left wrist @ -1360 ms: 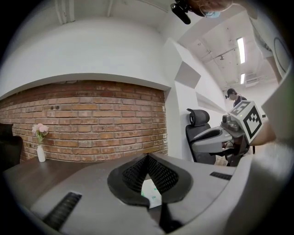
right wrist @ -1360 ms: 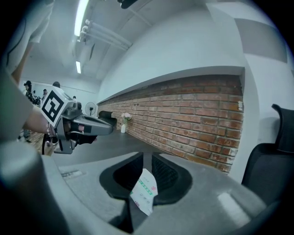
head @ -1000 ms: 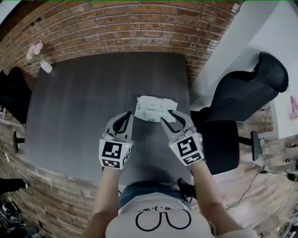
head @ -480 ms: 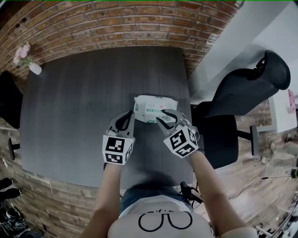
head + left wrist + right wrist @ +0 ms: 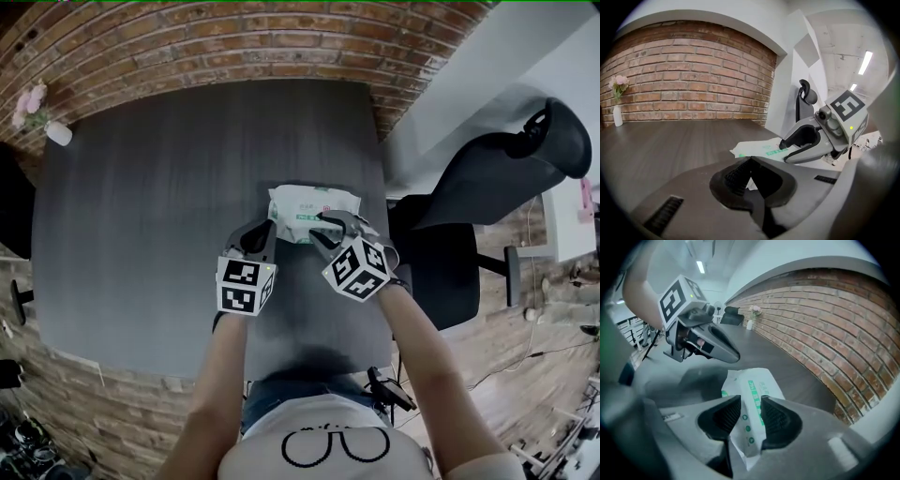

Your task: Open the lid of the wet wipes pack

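– near the right edge of the bench (image 5: 141, 216), about halfway along it, the wet wipes pack (image 5: 314, 204) lies flat in the head view. the left tool (image 5: 268, 229) sits at its near left corner and the right tool (image 5: 324, 231) over its near side.
– how do the left one's jaws stand?
– left gripper view: tips drawn together, with nothing clamped that i can see. a white sliver of pack shows through the gap behind them. the pack lies just beyond, and the right tool's tips are down on its top.
– and the right?
– right gripper view: jaws a little apart, straddling the green-printed strip (image 5: 754, 389) on top of the pack, not closed on it.
– how will it handle?
– i'd judge it light and soft, a slick film bag that dents and slides when pulled. so pin one end with the closed tool and pinch only the lid's free edge, never the film. i cannot make out that edge here.
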Motion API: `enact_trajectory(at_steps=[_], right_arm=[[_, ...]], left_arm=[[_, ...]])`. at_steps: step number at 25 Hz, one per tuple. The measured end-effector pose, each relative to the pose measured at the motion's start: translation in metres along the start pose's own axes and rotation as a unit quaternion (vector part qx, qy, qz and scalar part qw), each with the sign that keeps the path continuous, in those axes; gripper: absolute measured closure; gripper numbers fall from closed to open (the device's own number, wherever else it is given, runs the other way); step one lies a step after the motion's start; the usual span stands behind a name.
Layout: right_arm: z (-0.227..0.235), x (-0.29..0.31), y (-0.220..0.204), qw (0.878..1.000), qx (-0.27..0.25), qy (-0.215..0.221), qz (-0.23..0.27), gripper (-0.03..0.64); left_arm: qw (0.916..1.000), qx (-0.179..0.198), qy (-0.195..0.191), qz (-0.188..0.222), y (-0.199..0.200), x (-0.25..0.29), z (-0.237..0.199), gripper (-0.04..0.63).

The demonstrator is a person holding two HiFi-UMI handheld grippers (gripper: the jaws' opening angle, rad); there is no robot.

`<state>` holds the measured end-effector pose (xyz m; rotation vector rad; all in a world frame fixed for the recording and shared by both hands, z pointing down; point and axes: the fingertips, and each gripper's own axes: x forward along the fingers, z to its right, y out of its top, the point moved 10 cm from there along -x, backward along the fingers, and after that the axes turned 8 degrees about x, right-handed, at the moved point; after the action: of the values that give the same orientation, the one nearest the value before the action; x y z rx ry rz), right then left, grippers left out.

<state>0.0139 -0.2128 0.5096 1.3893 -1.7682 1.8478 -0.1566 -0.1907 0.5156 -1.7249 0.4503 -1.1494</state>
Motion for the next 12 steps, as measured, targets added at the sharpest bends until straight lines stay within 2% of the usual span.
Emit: enact_trajectory(at_steps=[5, 9, 12], right_arm=[[0.003, 0.004, -0.001, 1.0, -0.011, 0.012, -0.006, 0.486], [0.005, 0.006, 0.001, 0.999, -0.018, 0.026, -0.016, 0.485], [0.009, 0.008, 0.003, 0.998, -0.027, 0.04, -0.028, 0.505]], left_arm=[[0.9992, -0.009, -0.017, -0.035, -0.012, 0.016, 0.001, 0.597], [0.9981, -0.039, -0.018, -0.043, -0.014, 0.022, -0.001, 0.597], [0.998, -0.037, -0.017, -0.049, -0.016, 0.022, -0.001, 0.597]])
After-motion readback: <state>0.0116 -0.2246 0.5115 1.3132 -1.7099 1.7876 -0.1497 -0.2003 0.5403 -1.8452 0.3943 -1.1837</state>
